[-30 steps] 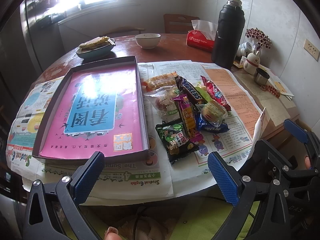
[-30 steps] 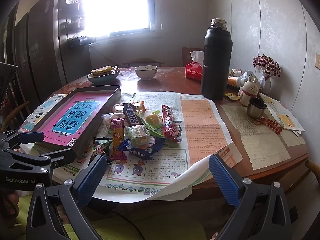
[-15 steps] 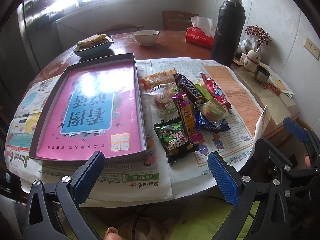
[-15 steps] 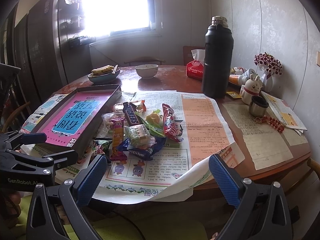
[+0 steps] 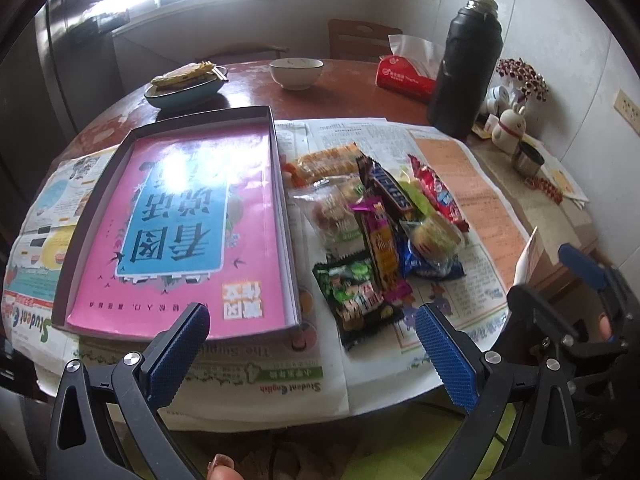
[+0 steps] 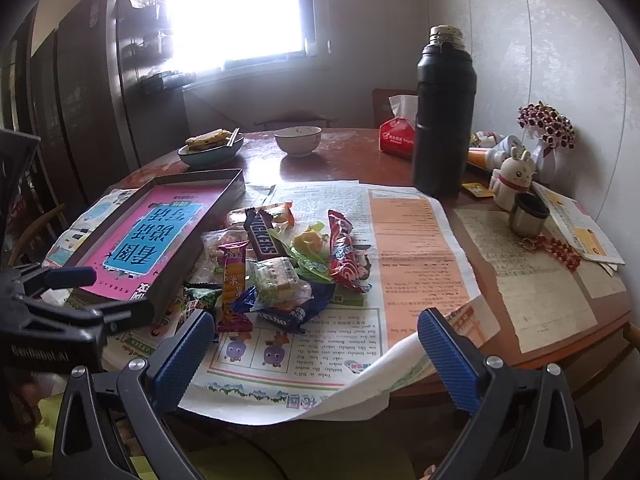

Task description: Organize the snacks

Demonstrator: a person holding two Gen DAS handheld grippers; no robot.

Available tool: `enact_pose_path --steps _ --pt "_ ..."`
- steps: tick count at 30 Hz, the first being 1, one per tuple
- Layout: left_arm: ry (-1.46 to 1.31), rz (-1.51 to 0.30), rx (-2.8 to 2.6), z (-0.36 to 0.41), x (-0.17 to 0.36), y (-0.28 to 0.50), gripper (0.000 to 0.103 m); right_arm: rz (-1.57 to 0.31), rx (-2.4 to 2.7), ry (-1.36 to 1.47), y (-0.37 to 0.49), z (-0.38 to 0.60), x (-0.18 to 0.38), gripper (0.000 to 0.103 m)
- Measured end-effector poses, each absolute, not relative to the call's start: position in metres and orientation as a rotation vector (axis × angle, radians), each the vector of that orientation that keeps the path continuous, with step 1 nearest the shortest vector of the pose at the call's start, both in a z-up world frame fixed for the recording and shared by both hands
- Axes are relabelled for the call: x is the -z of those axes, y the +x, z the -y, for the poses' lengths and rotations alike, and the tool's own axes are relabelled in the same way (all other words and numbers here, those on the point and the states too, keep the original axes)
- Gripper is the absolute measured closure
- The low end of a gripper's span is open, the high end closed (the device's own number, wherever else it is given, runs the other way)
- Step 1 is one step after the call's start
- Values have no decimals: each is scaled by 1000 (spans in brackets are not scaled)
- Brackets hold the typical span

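Right wrist view: Snickers bar (image 6: 262, 236) tops the snacks (image 6: 280, 268); both tools, left (image 5: 312, 354) and right (image 6: 316, 356), gape wide, empty.

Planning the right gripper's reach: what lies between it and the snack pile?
Only bare newspaper, as the right wrist view shows; the right gripper is open, short of the snack pile.

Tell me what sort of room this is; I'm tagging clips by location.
Most likely a home dining room or kitchen: a round wooden table carries a bowl, a plate of food, a tissue pack and a tall black thermos, beside a window.
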State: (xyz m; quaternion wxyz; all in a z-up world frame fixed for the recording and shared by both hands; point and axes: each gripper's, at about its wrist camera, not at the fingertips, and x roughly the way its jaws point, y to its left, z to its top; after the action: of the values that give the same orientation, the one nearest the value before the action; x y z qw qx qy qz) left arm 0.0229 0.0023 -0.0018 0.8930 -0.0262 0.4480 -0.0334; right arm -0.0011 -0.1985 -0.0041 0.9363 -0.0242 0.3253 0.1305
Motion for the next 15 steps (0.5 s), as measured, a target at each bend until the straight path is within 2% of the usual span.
enact_pose_path --steps 15 --pt "-48 -998 210 0 -7 91 1 -724 -340 -72 39 182 23 0"
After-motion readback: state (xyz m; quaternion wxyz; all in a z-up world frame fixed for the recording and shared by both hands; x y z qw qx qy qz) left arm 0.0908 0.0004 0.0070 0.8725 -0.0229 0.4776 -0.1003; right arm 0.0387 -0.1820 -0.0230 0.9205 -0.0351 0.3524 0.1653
